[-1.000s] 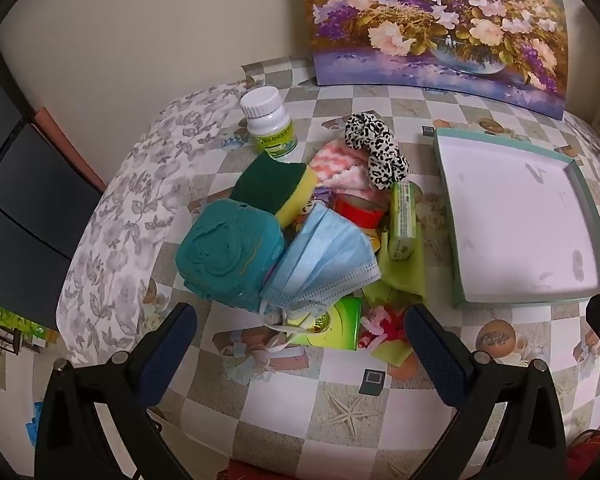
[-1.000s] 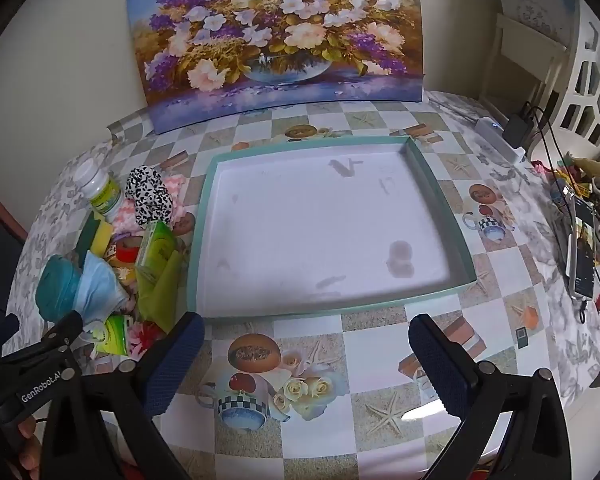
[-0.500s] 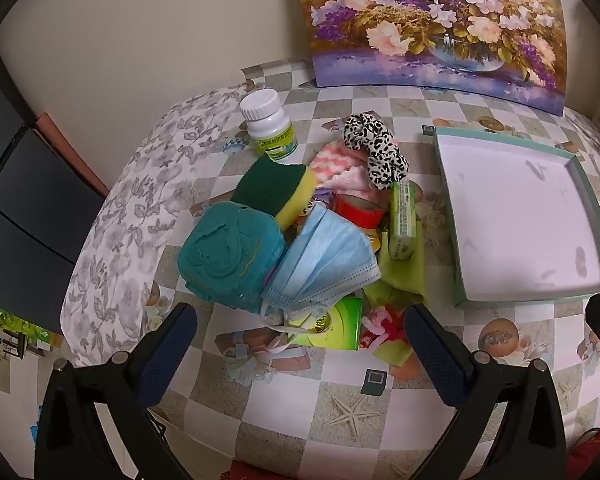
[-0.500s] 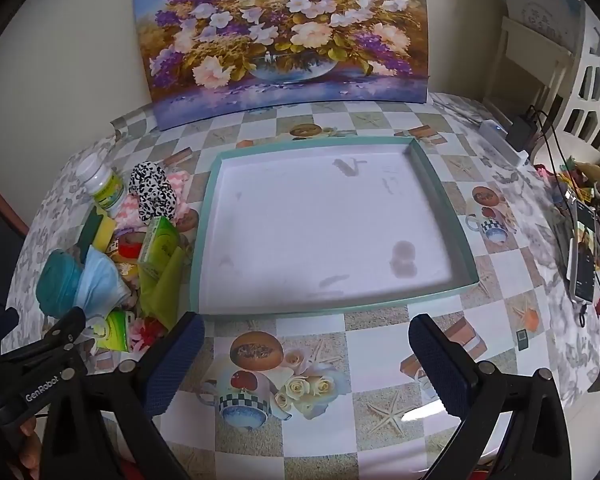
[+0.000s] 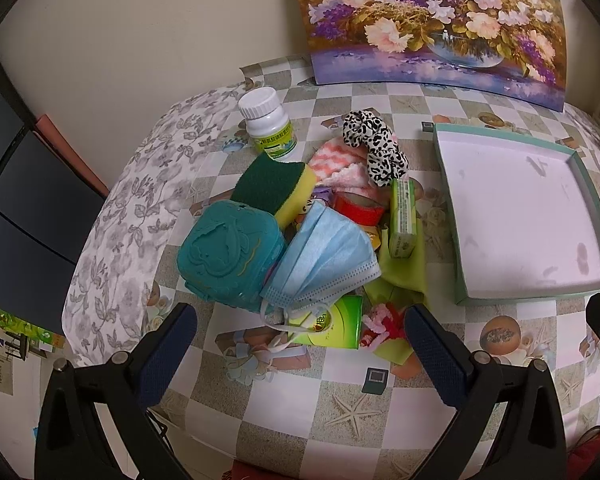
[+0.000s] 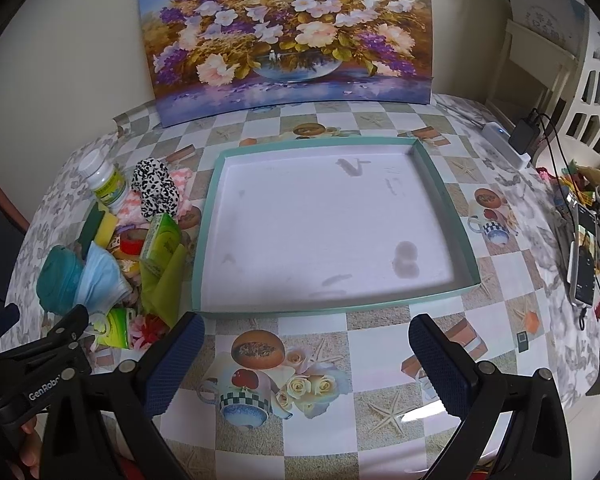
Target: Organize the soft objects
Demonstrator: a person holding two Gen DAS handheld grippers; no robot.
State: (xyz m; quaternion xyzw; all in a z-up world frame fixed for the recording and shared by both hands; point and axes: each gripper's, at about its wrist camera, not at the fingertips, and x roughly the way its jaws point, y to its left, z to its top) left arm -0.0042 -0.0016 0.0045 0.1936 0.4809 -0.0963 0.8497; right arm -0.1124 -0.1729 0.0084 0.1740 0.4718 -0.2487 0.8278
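holding my left tongs (image 5: 300, 344) wide apart, gripping nothing, low over the pile so the face mask (image 5: 324, 256) on top sits just ahead of the gap. right tongs (image 6: 306, 352) also apart and bare, parked before the tray (image 6: 206, 240), which holds nothing yet

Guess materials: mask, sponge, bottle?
Mask: likely nonwoven fabric, matte, with pleats and elastic loops. Sponge: yellow foam under a coarse green scouring layer. Bottle: looks like glossy white plastic, with a ribbed cap and printed label.
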